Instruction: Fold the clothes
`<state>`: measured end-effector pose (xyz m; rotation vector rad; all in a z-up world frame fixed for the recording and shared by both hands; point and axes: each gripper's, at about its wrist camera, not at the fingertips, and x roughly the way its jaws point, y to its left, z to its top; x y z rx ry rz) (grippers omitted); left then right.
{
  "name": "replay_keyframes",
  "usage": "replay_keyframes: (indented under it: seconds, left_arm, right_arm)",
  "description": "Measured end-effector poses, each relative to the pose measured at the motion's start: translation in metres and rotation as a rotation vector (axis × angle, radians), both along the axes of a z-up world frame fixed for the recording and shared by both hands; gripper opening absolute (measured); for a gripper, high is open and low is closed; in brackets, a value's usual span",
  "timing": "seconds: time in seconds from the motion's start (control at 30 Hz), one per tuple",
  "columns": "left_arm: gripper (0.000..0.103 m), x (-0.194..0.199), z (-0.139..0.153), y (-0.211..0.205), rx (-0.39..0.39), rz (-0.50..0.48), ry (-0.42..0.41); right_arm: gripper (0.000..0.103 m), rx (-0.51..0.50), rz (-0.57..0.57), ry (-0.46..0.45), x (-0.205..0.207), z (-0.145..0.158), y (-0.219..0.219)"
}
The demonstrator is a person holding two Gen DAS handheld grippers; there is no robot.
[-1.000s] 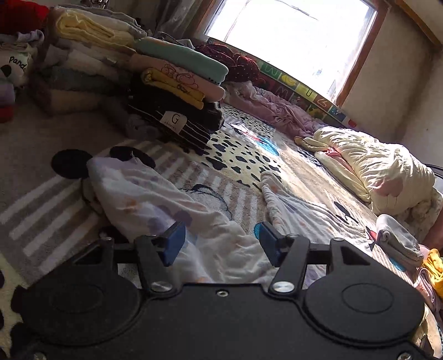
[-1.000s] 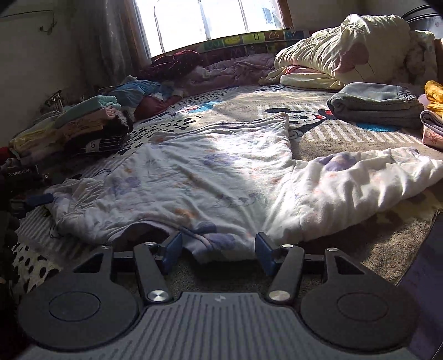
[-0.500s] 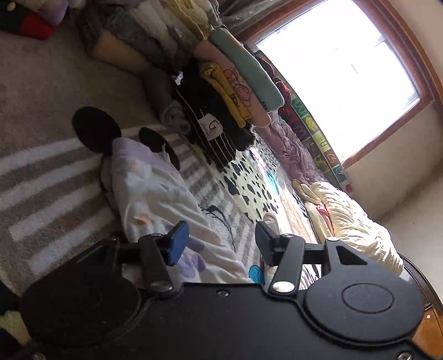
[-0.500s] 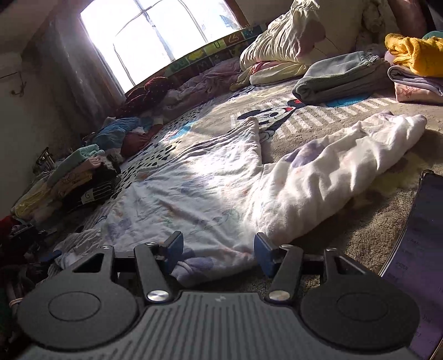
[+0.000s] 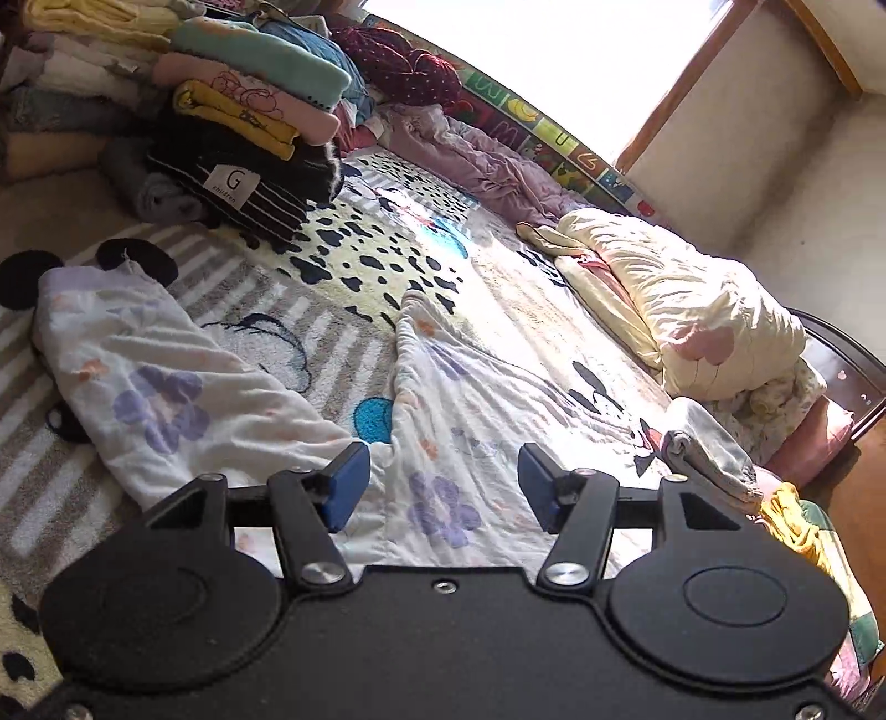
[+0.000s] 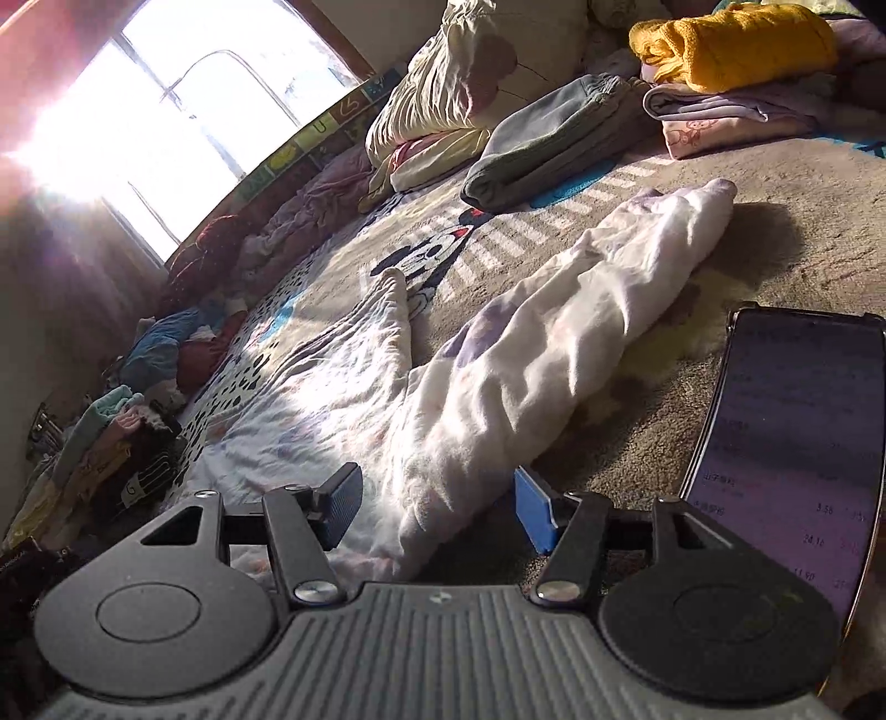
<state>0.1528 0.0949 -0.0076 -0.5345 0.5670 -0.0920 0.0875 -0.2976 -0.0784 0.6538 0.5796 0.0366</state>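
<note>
A white garment with purple flowers point(image 5: 443, 399) lies spread on the cartoon carpet point(image 5: 343, 249), one long part stretching left and the body in the middle. My left gripper point(image 5: 441, 490) hovers over its near edge with the jaws opening; cloth lies below the gap and the blue pads point(image 5: 346, 487) do not press it. In the right wrist view the same garment point(image 6: 498, 376) runs as a bunched sleeve or leg toward the far right. My right gripper point(image 6: 437, 515) sits low at its near end, jaws opening, with the cloth's edge between the pads but not pinched.
Stacks of folded clothes point(image 5: 238, 111) stand at the far left. A cream duvet point(image 5: 692, 310) and purple bedding point(image 5: 476, 160) line the window wall. Folded grey point(image 6: 554, 144) and yellow point(image 6: 736, 44) clothes lie far right. A lit phone point(image 6: 803, 443) lies beside the right gripper.
The left gripper tilted, then levelled and rose, now over the garment's middle with wider jaws. The right gripper rolled and shifted toward the bunched part; the phone came into view.
</note>
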Motion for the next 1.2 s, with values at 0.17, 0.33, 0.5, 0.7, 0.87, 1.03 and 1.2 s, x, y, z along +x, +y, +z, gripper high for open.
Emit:
replay_keyframes:
  seconds: [0.17,0.33,0.5,0.7,0.87,1.03,1.2]
  left_arm:
    - [0.064,0.015,0.012,-0.056,0.071,-0.133,0.007]
    - [0.064,0.036,0.017,-0.112,0.169,-0.244,0.022]
    - [0.064,0.066,0.017,-0.164,0.267,-0.322,0.065]
    - [0.064,0.105,0.01,-0.224,0.361,-0.372,0.096]
    - [0.064,0.13,-0.002,-0.26,0.454,-0.377,0.1]
    - [0.064,0.15,-0.012,-0.277,0.524,-0.374,0.106]
    - [0.064,0.168,-0.016,-0.289,0.566,-0.379,0.117]
  right_arm:
    - [0.061,-0.085,0.023,0.019,0.004,-0.004,0.017]
    - [0.064,-0.115,0.052,0.026,0.007,-0.004,0.025]
    - [0.066,-0.119,0.065,0.006,0.014,-0.005,0.025]
    - [0.066,-0.11,0.075,-0.025,0.024,-0.005,0.019]
    - [0.064,-0.066,0.072,-0.024,0.028,-0.005,0.009]
    - [0.06,-0.006,0.059,0.004,0.027,-0.006,-0.001]
    - [0.06,0.048,0.042,0.036,0.021,-0.008,-0.004]
